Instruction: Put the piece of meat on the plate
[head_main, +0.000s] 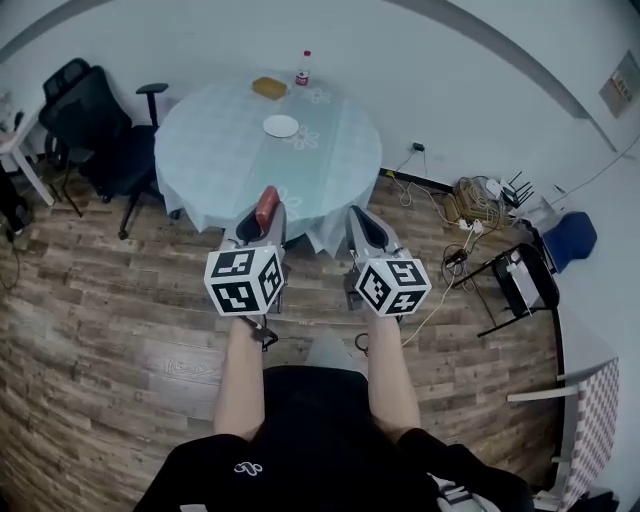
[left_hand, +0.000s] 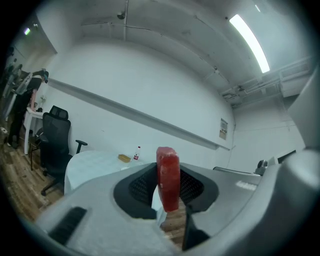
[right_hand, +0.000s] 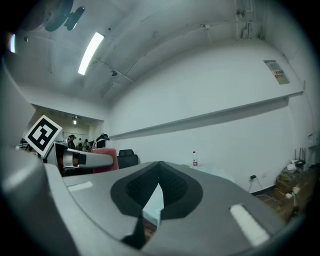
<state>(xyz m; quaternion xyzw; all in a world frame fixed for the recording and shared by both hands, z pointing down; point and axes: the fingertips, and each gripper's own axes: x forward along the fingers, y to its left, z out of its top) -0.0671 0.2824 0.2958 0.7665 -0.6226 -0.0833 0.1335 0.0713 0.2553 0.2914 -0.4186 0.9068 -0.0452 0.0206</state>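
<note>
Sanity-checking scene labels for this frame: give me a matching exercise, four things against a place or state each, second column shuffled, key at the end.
Things:
1. piece of meat
2. plate
3. bottle
4. right gripper

Place or state:
A. at the far edge of the round table
B. fingers together, nothing between them
C. clamped on edge between the fingers of the left gripper
D. near the middle of the table, nothing on it

Pairs: 1-C; 2-D; 3-A; 4-B
</note>
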